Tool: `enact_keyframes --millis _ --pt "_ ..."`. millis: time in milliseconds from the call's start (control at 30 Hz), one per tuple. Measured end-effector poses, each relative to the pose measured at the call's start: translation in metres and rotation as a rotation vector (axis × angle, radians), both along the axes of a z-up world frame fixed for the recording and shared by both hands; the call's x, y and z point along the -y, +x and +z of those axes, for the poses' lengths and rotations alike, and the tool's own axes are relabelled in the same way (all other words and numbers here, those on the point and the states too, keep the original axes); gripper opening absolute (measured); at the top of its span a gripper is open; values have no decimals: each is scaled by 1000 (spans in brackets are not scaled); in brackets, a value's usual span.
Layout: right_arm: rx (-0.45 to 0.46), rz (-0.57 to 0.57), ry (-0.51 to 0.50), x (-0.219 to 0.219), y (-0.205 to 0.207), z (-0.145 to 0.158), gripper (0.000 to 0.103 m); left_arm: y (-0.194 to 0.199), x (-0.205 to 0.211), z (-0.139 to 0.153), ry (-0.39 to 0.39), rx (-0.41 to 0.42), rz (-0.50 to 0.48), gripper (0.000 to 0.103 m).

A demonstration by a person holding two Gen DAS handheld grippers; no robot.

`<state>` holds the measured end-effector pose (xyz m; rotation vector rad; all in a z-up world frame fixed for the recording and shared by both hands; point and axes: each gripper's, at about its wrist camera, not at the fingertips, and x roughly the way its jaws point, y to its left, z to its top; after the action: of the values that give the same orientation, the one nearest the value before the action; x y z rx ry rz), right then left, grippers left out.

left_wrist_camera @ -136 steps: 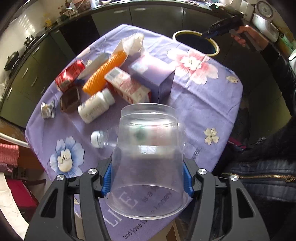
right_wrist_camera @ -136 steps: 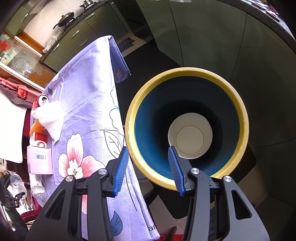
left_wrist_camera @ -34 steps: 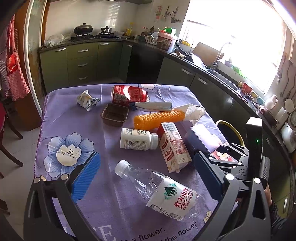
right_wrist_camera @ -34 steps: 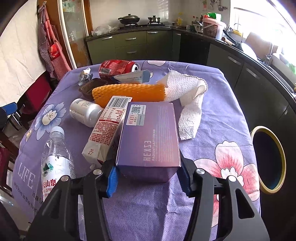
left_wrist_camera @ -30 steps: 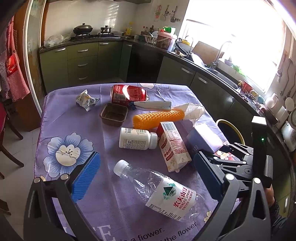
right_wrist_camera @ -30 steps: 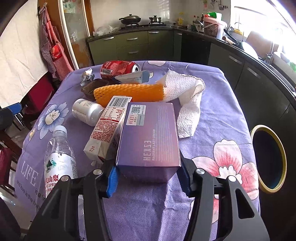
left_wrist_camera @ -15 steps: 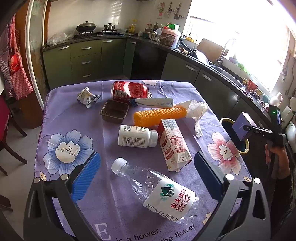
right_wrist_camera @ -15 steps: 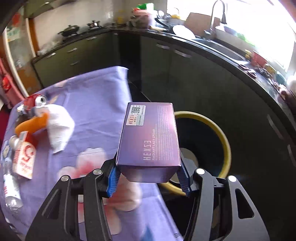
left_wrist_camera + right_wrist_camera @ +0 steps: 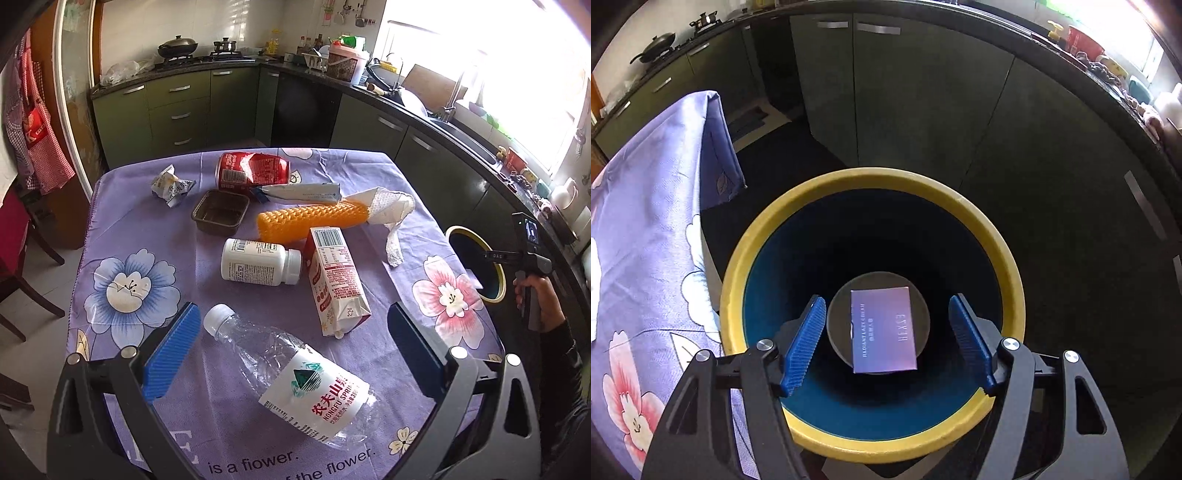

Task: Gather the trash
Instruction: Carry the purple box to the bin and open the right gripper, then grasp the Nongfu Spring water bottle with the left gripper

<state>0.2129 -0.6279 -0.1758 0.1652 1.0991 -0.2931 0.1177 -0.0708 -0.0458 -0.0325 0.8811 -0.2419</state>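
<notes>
My right gripper (image 9: 886, 343) hangs over the yellow-rimmed blue bin (image 9: 812, 192), its jaws opening and empty. The purple box (image 9: 882, 328) lies at the bottom of the bin, free of the pads. My left gripper (image 9: 291, 350) stands open above a clear water bottle (image 9: 295, 380) lying on the purple flowered tablecloth (image 9: 147, 236). Beyond it lie a milk carton (image 9: 334, 280), a white pill bottle (image 9: 258, 262), an orange mesh sleeve (image 9: 310, 221), a red can (image 9: 255, 171), a brown tray (image 9: 220, 212) and a crumpled wrapper (image 9: 171, 184).
The bin (image 9: 476, 266) stands off the table's right edge, where a hand (image 9: 535, 295) holds the right gripper's handle. A white paper towel (image 9: 391, 210) and a tube (image 9: 299, 192) lie at the far side. Green cabinets (image 9: 177, 107) ring the room; a chair (image 9: 14, 258) stands left.
The right gripper carried the purple box from the table to over the bin, opened, and the box dropped to the bin's bottom. The left gripper shifted slightly above the bottle.
</notes>
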Motion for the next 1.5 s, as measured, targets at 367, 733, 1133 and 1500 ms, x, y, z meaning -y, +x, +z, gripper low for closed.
enact_keyframes --millis 367,733,1133,1500 --pt "52 130 -8 -18 -47 26 70 -3 10 -13 57 -165 57 96" --pt "100 274 -1 -45 -46 45 71 7 -4 -68 0 -547 257 96" --pt "82 327 36 -53 -36 26 71 27 -3 -98 -80 -736 369 96" --pt "68 330 36 -53 -36 20 71 36 8 -112 70 -742 274 74"
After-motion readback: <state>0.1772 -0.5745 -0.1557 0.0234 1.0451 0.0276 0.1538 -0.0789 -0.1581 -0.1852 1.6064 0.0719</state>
